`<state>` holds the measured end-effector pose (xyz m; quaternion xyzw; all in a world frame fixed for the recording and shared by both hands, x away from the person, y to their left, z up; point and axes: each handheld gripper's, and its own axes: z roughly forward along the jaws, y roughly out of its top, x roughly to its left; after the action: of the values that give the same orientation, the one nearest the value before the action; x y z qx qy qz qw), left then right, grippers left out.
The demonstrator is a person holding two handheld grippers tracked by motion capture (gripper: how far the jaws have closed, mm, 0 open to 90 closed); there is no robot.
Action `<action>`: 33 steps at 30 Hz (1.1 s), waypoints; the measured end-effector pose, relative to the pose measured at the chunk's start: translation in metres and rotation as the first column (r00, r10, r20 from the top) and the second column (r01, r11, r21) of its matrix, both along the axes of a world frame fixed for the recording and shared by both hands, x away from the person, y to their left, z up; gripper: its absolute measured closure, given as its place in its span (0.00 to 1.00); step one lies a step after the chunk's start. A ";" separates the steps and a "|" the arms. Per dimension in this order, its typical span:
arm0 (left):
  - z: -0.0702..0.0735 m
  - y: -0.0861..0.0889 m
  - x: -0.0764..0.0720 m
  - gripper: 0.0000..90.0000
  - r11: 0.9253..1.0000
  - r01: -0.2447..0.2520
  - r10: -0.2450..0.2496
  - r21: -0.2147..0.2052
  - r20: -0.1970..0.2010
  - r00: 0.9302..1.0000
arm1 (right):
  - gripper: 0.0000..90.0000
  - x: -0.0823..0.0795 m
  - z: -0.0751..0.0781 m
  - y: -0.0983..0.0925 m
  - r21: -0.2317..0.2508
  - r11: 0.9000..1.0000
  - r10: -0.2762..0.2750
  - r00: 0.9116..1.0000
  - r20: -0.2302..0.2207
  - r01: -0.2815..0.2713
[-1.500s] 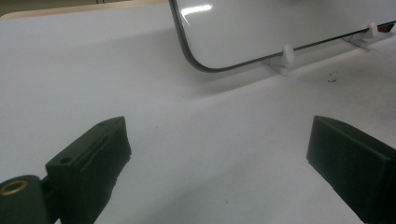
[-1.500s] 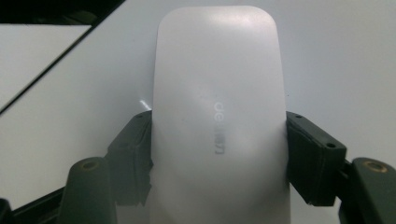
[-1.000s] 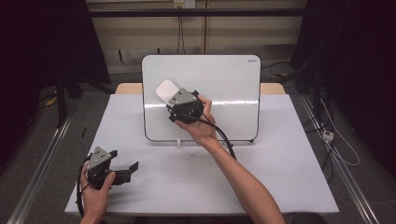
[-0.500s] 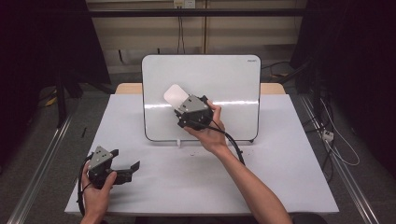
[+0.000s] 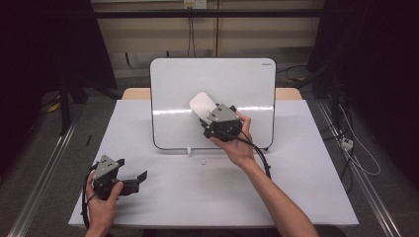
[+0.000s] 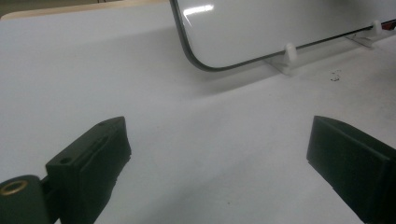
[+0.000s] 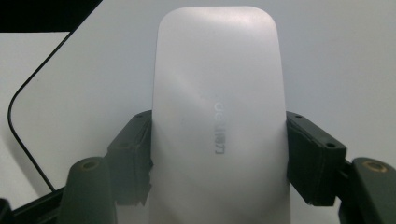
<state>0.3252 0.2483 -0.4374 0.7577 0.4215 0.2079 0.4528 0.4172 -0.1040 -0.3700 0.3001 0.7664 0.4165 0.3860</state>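
The whiteboard eraser (image 5: pixel 202 104), a pale rounded block with faint lettering on its back, sits against the face of the whiteboard (image 5: pixel 173 89), a little right of centre and about halfway up. In the right gripper view the eraser (image 7: pixel 217 116) is pinched from both sides by the black jaws, which press flush on its edges, so the right gripper (image 5: pixel 210 118) is clamped firmly on it. The person's right hand (image 5: pixel 236 143) holds that gripper tilted up toward the board, with the cable looping down over the table behind the wrist.

The board itself looks clean wherever I can see it: no ink strokes show on the stretch left of the eraser, nor on the part to its right, only a band of glare across the middle. Whether faint marks remain I cannot tell from here. My guess is that the wiping is well under way, with perhaps the right side of the board left to pass over, and then the eraser to be set down.

The whiteboard stands upright on small white feet (image 6: pixel 289 52) at the far side of the white table (image 5: pixel 306 197). A tiny speck (image 5: pixel 204 161) lies on the table just in front of it. Down at the near left corner, the left gripper (image 5: pixel 133 180) rests low over the table, jaws spread wide with nothing between them.
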 end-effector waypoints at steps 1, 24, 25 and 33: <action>0.000 0.000 0.000 0.06 1.000 0.001 -0.001 -0.001 -0.003 1.000 | 0.35 -0.001 -0.001 -0.003 0.005 1.000 0.001 1.000 -0.005 -0.001; -0.001 -0.001 -0.003 0.06 1.000 -0.008 0.009 0.013 -0.003 1.000 | 0.35 -0.019 0.007 -0.060 0.042 0.997 -0.064 0.998 -0.025 0.065; -0.001 -0.001 -0.003 0.06 1.000 -0.011 0.011 0.011 -0.005 1.000 | 0.35 -0.020 0.008 -0.063 0.058 0.996 -0.061 0.998 -0.029 0.063; -0.002 0.000 -0.003 0.06 1.000 -0.010 0.010 0.014 -0.003 1.000 | 0.35 -0.024 0.012 -0.079 0.060 0.994 -0.095 0.995 -0.021 0.096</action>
<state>0.3225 0.2479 -0.4392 0.7589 0.4246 0.2120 0.4459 0.3936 -0.1832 -0.3577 0.3517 0.7417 0.4179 0.3894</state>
